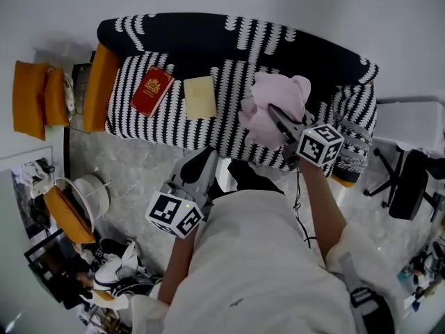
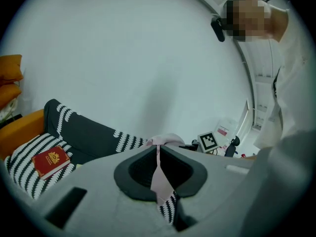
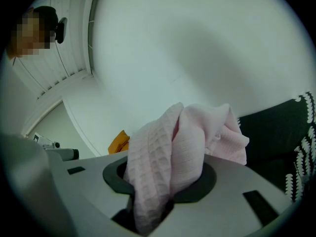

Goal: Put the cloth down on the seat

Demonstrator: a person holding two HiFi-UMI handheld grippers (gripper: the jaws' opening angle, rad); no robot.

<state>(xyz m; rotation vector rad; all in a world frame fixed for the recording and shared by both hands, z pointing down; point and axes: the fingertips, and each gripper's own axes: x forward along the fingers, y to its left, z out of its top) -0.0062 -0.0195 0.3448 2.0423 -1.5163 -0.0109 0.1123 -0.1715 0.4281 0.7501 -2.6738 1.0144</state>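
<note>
Loosely bunched pink waffle cloth in right gripper

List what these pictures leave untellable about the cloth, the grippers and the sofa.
- Whether the cloth touches the seat: in the head view the bundle covers what lies under it, and the right gripper view looks past it at the wall.
- Right gripper: its tips are buried in cloth in both views.
- Red book: lettering too small in the head and left gripper views.
- Floor clutter: small and warped at the head view's edge.
</note>
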